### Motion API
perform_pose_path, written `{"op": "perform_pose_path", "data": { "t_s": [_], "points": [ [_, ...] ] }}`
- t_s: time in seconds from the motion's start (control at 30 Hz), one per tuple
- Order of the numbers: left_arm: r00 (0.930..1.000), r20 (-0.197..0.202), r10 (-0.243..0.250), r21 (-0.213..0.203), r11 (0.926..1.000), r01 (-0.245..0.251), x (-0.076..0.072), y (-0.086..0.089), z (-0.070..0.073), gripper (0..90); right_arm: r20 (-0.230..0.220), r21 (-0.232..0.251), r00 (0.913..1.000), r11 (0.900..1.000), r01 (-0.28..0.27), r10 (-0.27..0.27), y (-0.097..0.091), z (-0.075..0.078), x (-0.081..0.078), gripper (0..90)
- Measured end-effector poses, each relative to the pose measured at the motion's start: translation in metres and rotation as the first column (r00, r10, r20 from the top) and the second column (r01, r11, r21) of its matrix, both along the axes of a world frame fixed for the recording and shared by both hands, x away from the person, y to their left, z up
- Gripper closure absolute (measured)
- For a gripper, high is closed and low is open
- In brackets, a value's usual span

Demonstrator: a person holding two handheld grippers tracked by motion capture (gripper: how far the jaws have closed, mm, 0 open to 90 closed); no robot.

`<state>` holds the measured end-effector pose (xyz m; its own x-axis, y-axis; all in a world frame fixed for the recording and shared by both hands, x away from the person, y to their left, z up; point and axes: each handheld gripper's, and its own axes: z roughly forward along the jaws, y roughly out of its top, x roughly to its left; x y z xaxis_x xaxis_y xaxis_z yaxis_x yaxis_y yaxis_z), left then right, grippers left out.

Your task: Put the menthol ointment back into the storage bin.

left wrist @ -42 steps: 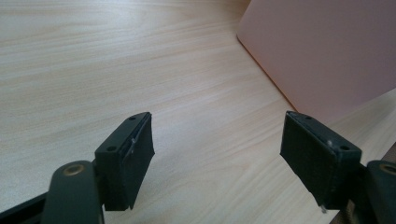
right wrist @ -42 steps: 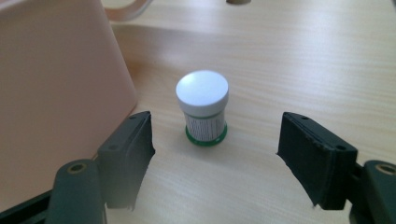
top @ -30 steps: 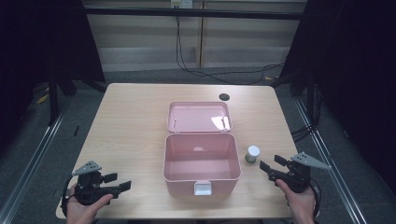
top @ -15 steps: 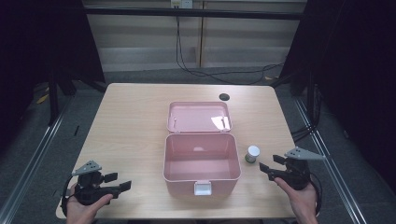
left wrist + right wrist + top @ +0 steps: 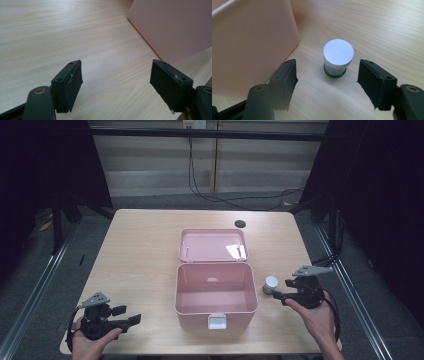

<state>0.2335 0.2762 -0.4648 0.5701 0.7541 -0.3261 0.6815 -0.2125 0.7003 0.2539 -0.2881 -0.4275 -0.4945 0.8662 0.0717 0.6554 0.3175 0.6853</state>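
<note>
High view | right tongs (image 5: 274,294) wide, now nearer white-capped bottle (image 5: 270,284) | left tongs (image 5: 131,315) wide, unmoved

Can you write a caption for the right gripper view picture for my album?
Open right gripper lined up on a small white-capped bottle standing beside the pink box.

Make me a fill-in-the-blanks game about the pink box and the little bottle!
1. The pink box has its lid ____.
2. The little bottle has a ____ cap.
3. The bottle stands ____ the box, on the table.
4. The right gripper has its jaws ____.

Missing words: open; white; beside; open
</note>
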Motion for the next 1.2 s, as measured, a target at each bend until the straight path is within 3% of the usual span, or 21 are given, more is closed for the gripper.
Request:
{"op": "perform_pose_path", "data": {
  "t_s": [0.1,0.23,0.3,0.37,0.43,0.57,0.6,0.67,0.77,0.8,0.87,0.97,1.2],
  "points": [
    [1.0,0.004,0.003,-0.01,0.9999,-0.003,-0.001,0.001,0.001,25.7,-0.022,0.01,0.9997,0.9999,0.005,-0.005,0.0,0.003,0.004,23.5],
    [1.0,0.003,0.009,-0.011,0.9999,-0.009,0.001,0.002,0.0,25.7,-0.052,-0.016,0.9986,0.9998,-0.013,0.012,0.003,0.01,0.011,27.4],
    [1.0,0.001,0.004,-0.004,1.0,-0.004,0.001,0.001,0.0,25.7,-0.098,-0.036,0.9951,0.9993,-0.013,0.01,0.005,0.014,0.019,28.7],
    [1.0,0.002,0.003,-0.007,1.0,-0.003,0.0,0.001,0.0,25.7,-0.112,-0.038,0.9937,0.9992,-0.016,0.012,0.005,0.015,0.022,29.1],
    [1.0,0.004,0.006,-0.009,0.9999,-0.006,0.0,0.001,0.001,25.7,-0.167,-0.033,0.9848,0.998,-0.054,0.048,0.006,0.016,0.033,31.8],
    [1.0,0.004,0.006,-0.008,1.0,-0.006,0.0,0.001,0.001,25.8,-0.196,-0.031,0.9797,0.9984,-0.048,0.041,0.007,0.014,0.039,31.6],
    [1.0,0.0,-0.002,-0.006,1.0,0.002,0.0,0.001,0.0,25.8,-0.222,-0.059,0.9739,0.9963,-0.062,0.047,0.008,0.013,0.043,30.9],
    [1.0,0.003,0.001,-0.007,1.0,-0.001,0.0,0.0,0.001,25.8,-0.241,-0.069,0.9693,0.9953,-0.068,0.05,0.009,0.013,0.047,30.0],
    [1.0,0.006,-0.003,-0.007,1.0,0.003,0.0,0.001,0.001,25.8,-0.25,-0.075,0.967,0.9947,-0.071,0.05,0.01,0.015,0.051,28.4],
    [1.0,0.005,0.0,-0.008,1.0,0.001,0.0,0.0,0.001,25.8,-0.263,-0.074,0.9634,0.9945,-0.074,0.052,0.011,0.016,0.053,27.4],
    [0.9999,-0.002,-0.01,0.008,0.9999,0.01,0.0,-0.002,-0.001,25.8,-0.306,-0.12,0.9499,0.9871,-0.106,0.065,0.016,0.016,0.059,24.6],
    [0.9998,-0.002,-0.019,0.012,0.9997,0.019,0.0,-0.003,-0.001,25.8,-0.328,-0.121,0.9417,0.9853,-0.121,0.076,0.018,0.014,0.065,24.4],
    [0.9997,-0.005,-0.025,0.02,0.9995,0.025,0.0,-0.004,-0.001,25.8,-0.375,-0.151,0.9233,0.9772,-0.15,0.084,0.025,0.017,0.076,33.6]
  ]
}}
